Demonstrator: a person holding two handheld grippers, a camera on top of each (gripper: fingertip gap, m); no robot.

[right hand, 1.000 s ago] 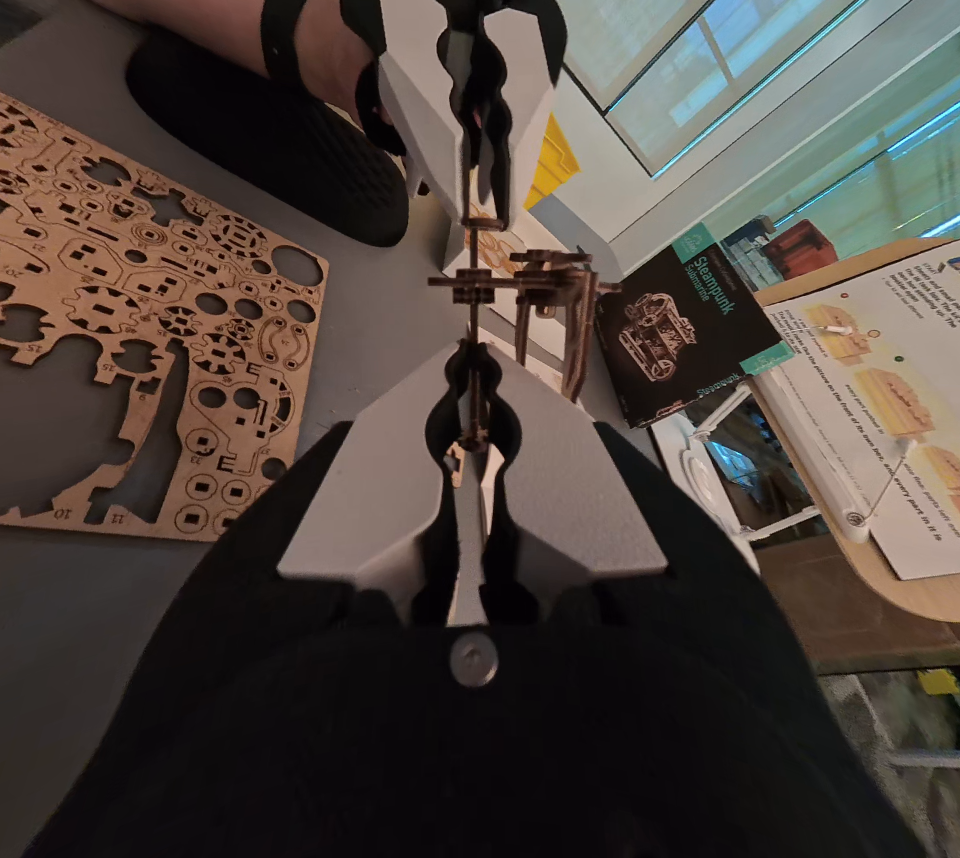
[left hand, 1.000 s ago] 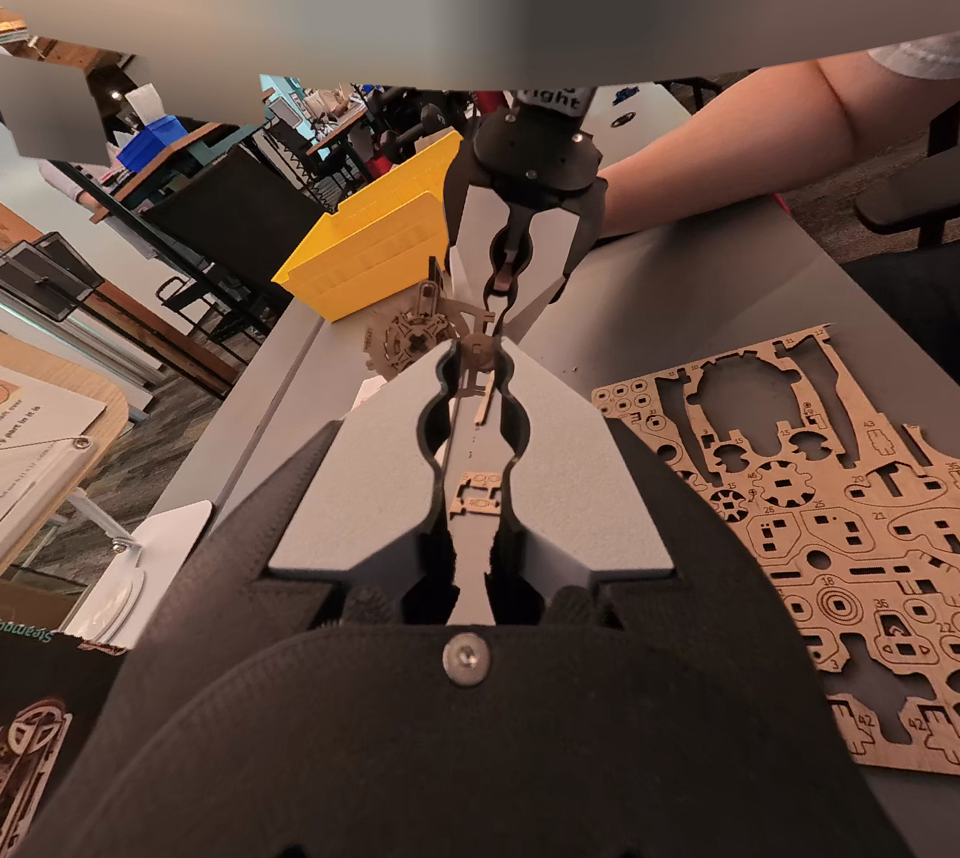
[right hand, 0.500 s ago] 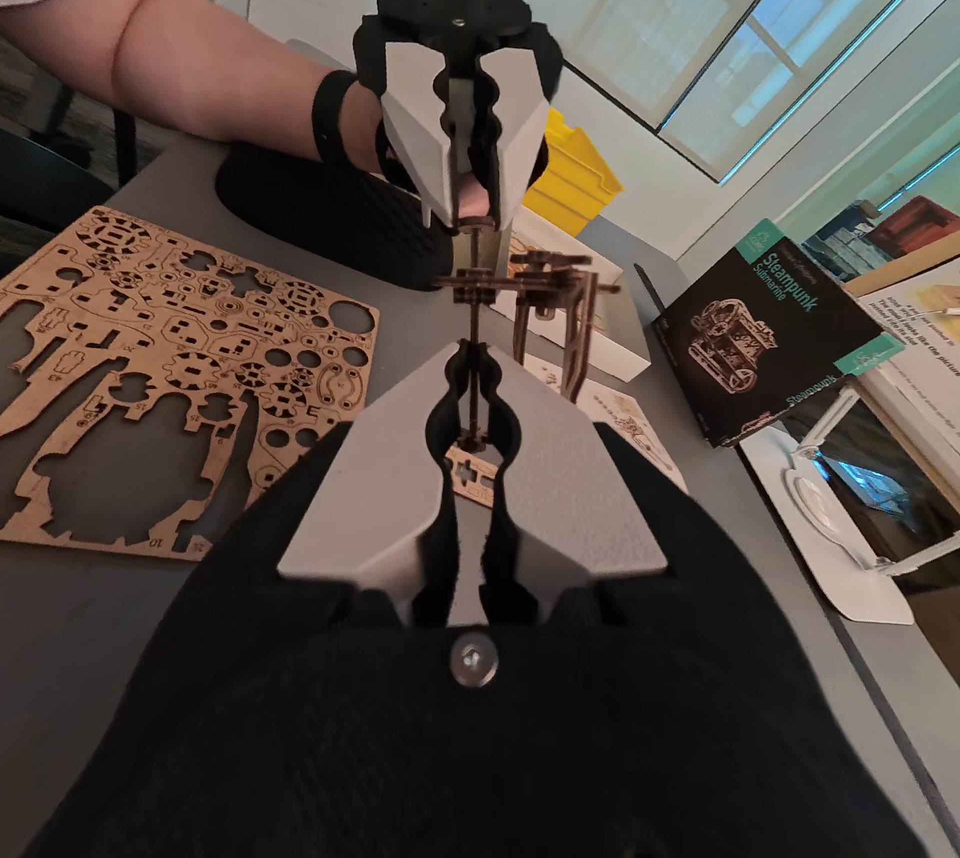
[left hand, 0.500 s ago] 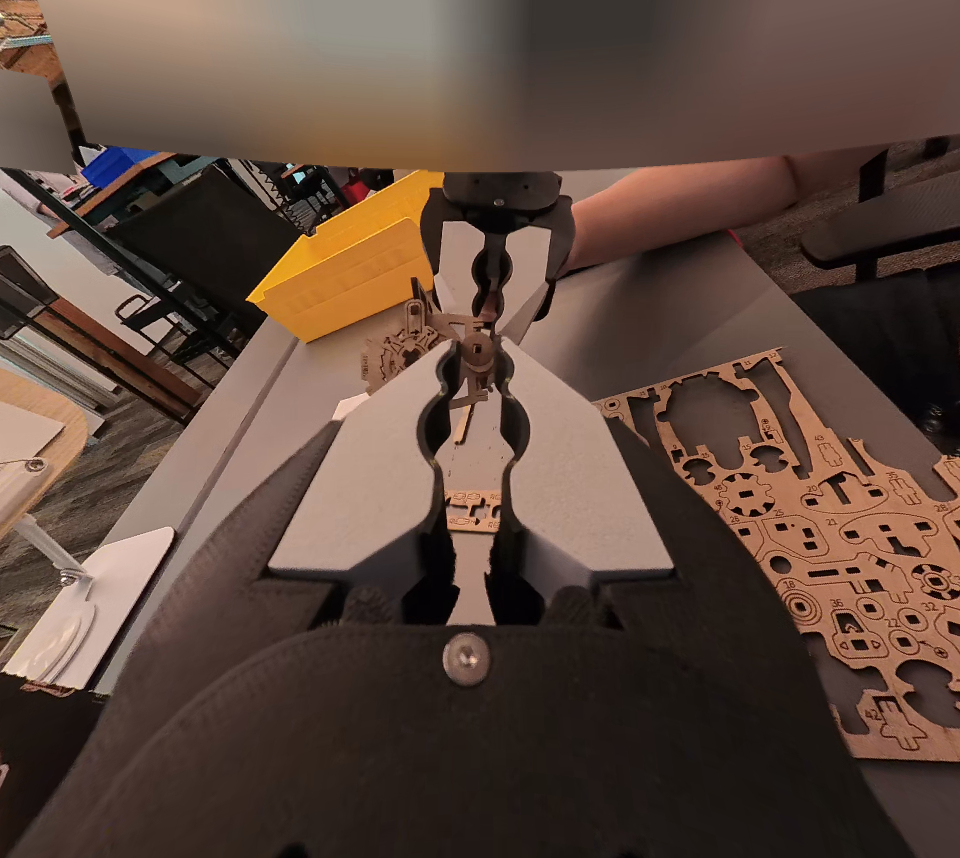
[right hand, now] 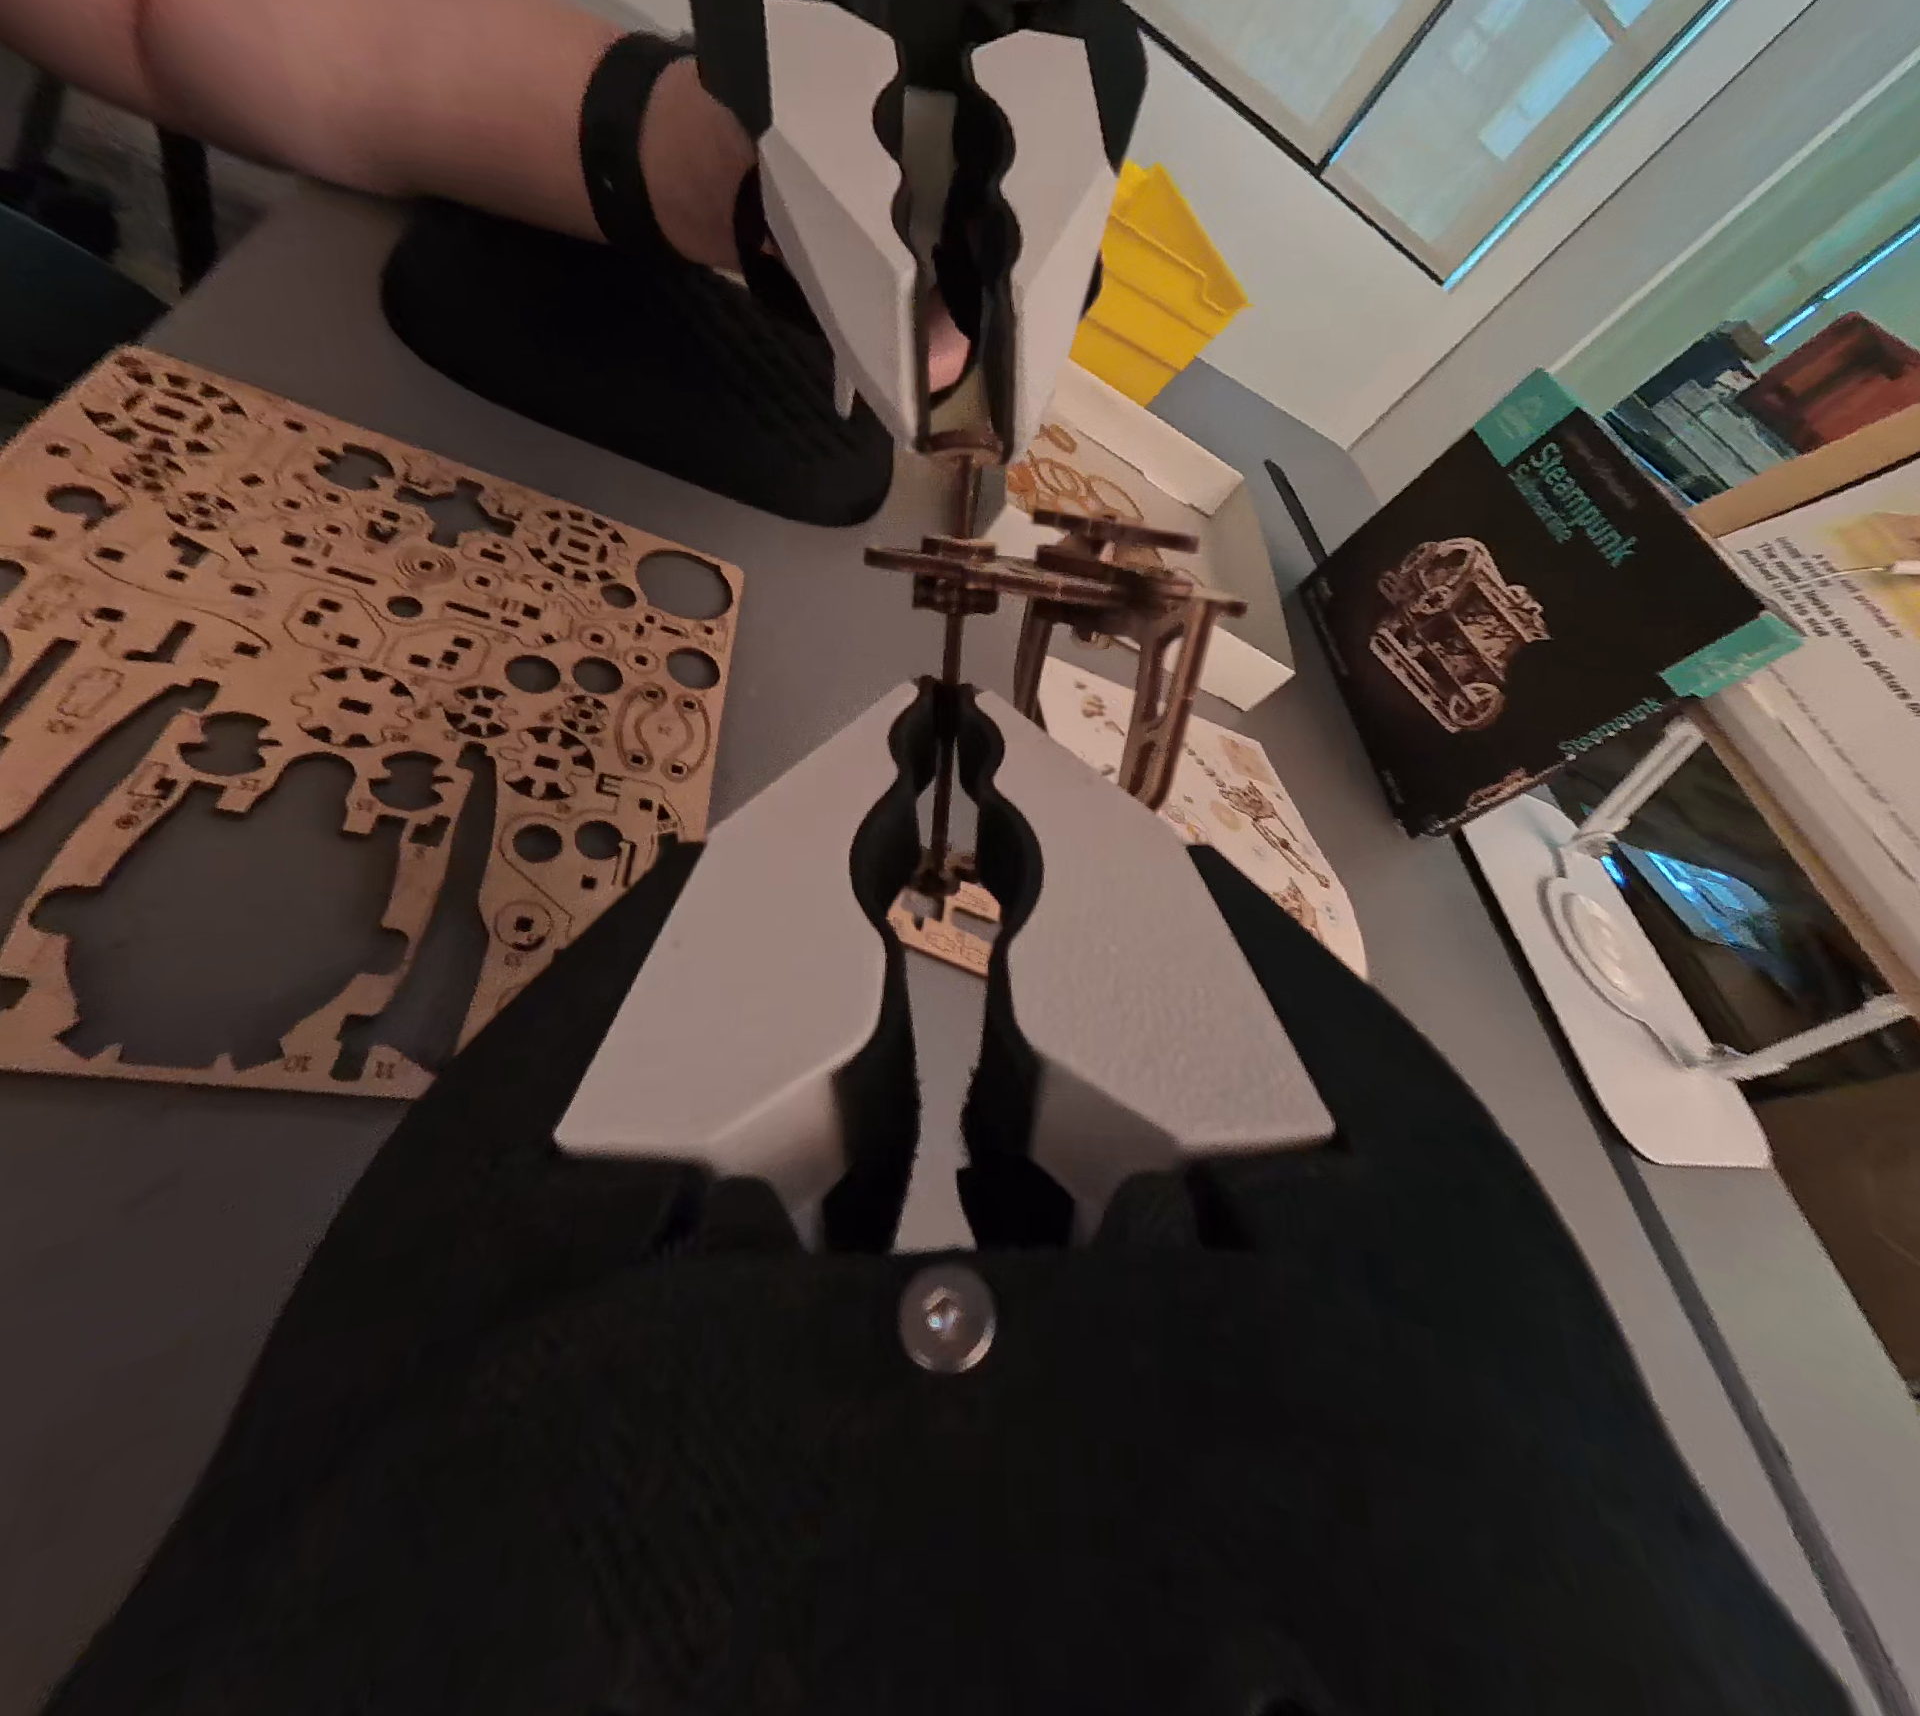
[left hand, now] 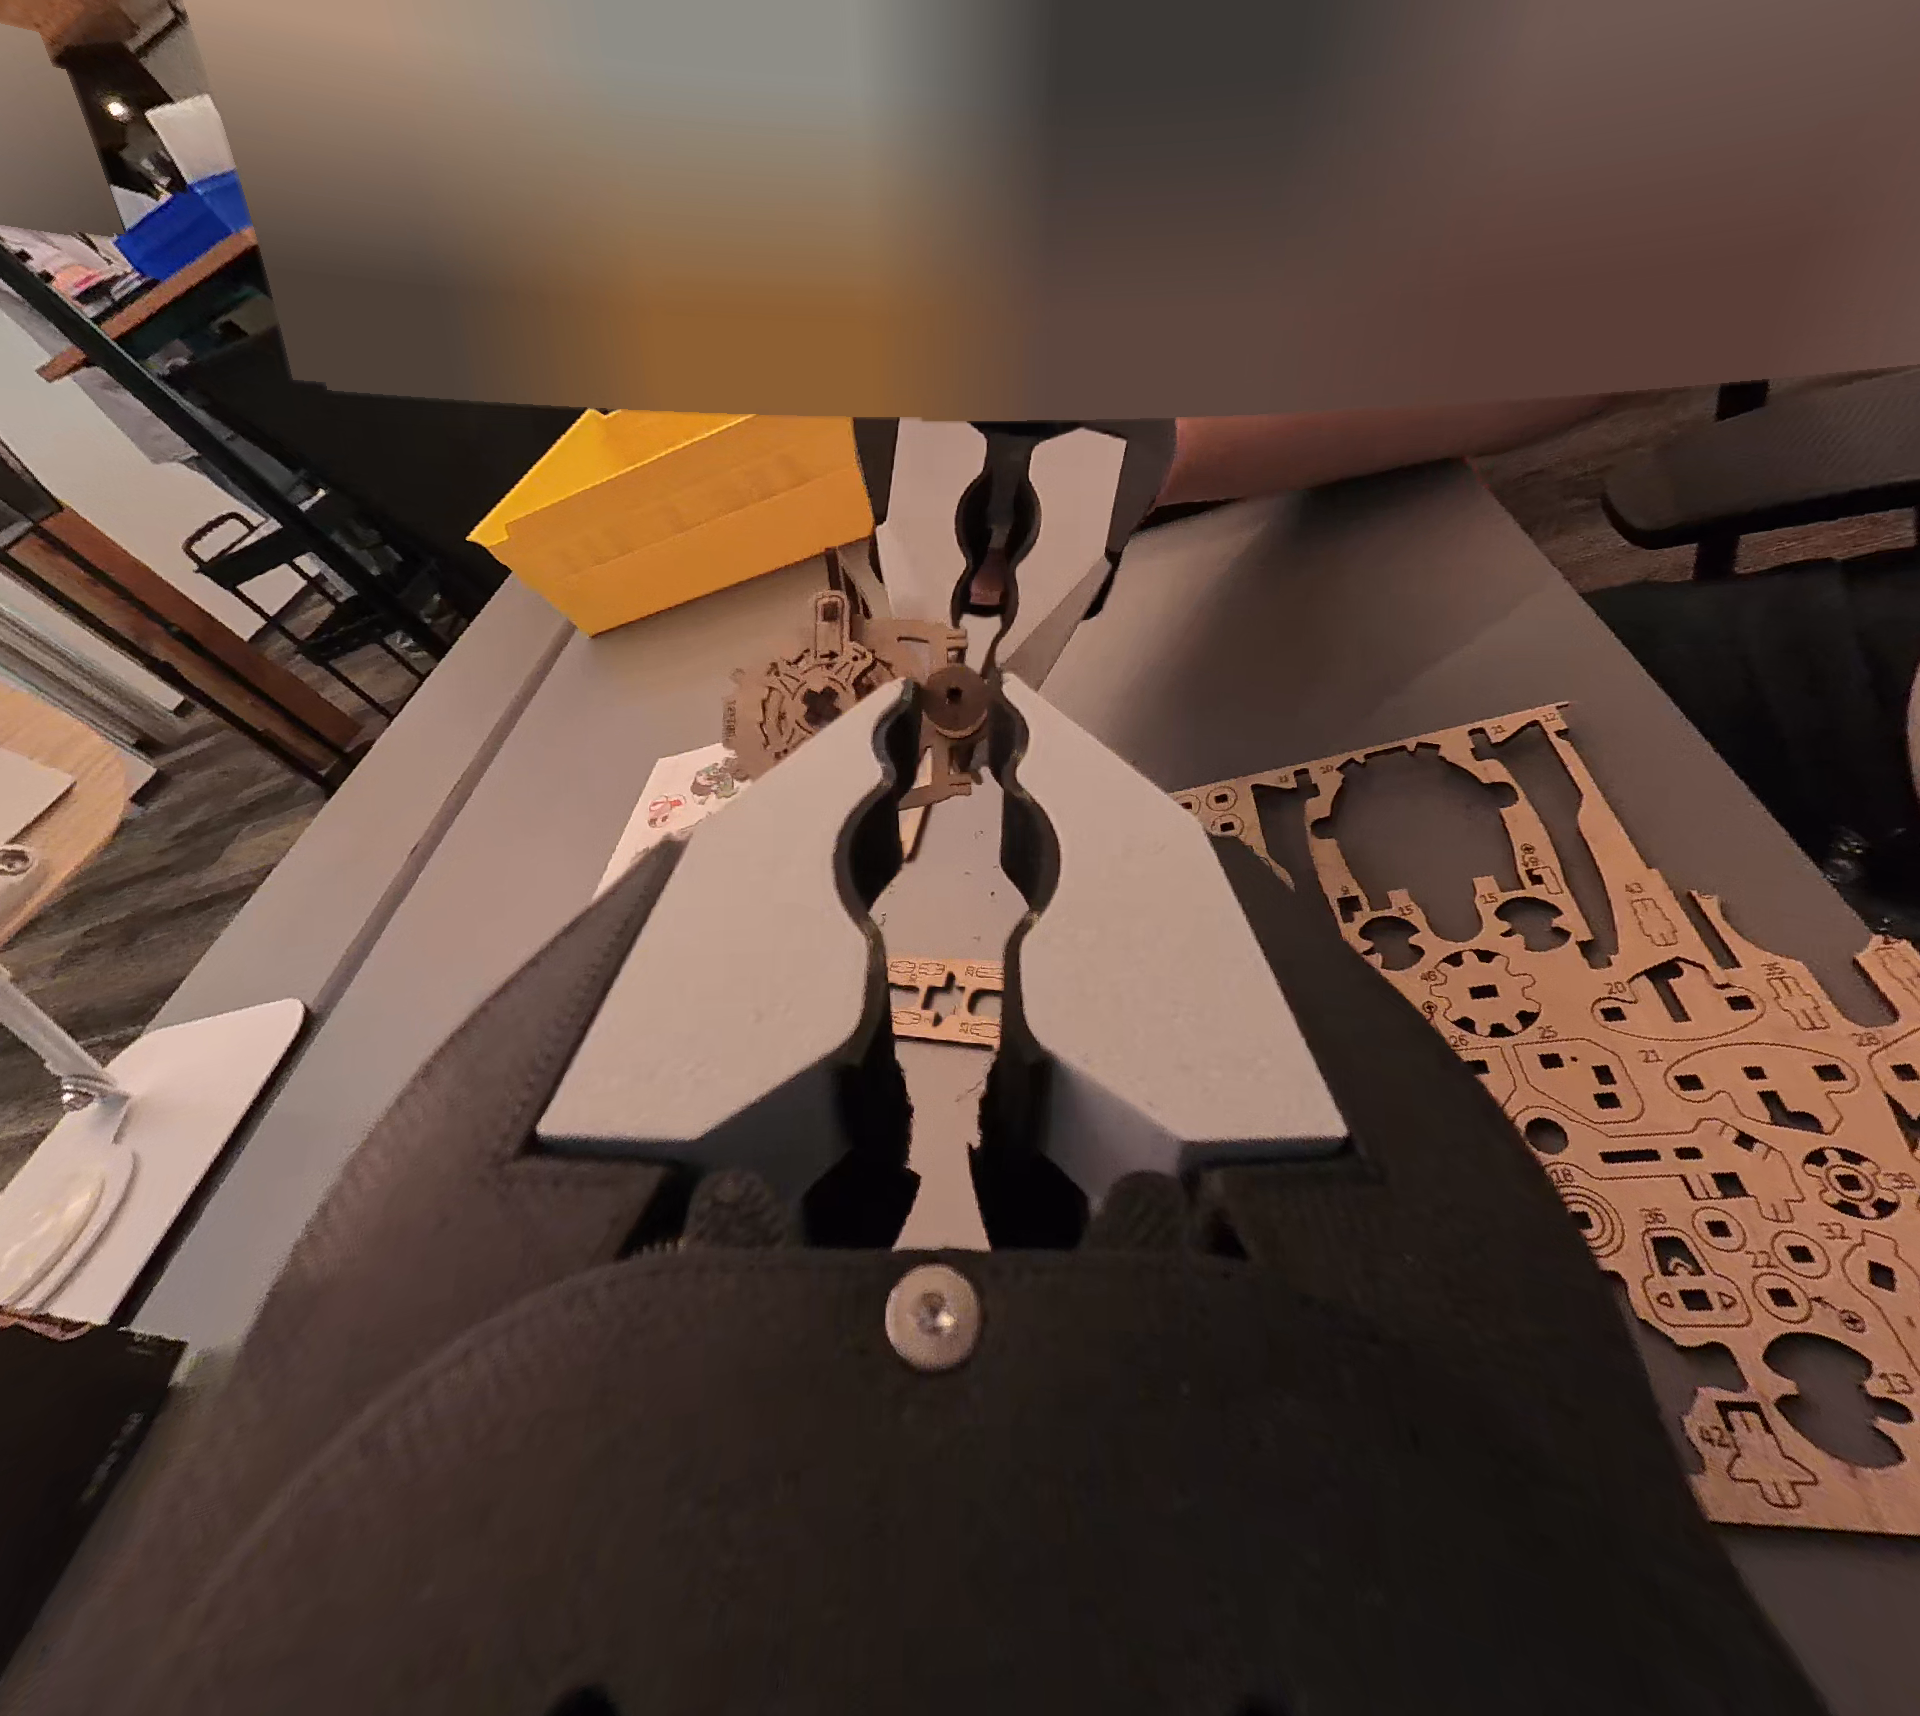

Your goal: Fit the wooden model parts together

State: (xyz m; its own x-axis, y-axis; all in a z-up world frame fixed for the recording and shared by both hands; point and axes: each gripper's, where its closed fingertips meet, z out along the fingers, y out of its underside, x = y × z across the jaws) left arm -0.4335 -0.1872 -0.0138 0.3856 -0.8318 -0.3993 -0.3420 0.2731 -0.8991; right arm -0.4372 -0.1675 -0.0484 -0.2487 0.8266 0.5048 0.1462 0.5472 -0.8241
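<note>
**Two grippers meet over the wooden assembly**

Grey tabletop (right hand: pixel 1299 482) fills both views, with tall windows behind it in the right wrist view. We take the half-built wooden model (right hand: pixel 1049 596) as our landmark: it hangs above the table between our two grippers, its slim shaft running from one to the other.

Our right gripper (right hand: pixel 945 700) comes at the model from the near side in its own view, fingers almost closed and pinching the lower end of the shaft. Our left gripper (right hand: pixel 961 445) faces it from the far side, fingers nearly together on the shaft's upper end. In the left wrist view, that gripper (left hand: pixel 956 710) is clamped on a small round hub of the model (left hand: pixel 954 700), and the right gripper (left hand: pixel 987 627) meets it tip to tip just beyond.

Left of the model, in the right wrist view, a laser-cut plywood sheet (right hand: pixel 312 679) lies flat with many parts punched out. Beneath the model sits a small cut-out wooden piece (right hand: pixel 951 923) on the table. Right of the model a dark kit box (right hand: pixel 1538 627) leans up, and behind the model stands a yellow bin (right hand: pixel 1164 284). A bare forearm (right hand: pixel 312 35) reaches in beyond the plywood sheet.
</note>
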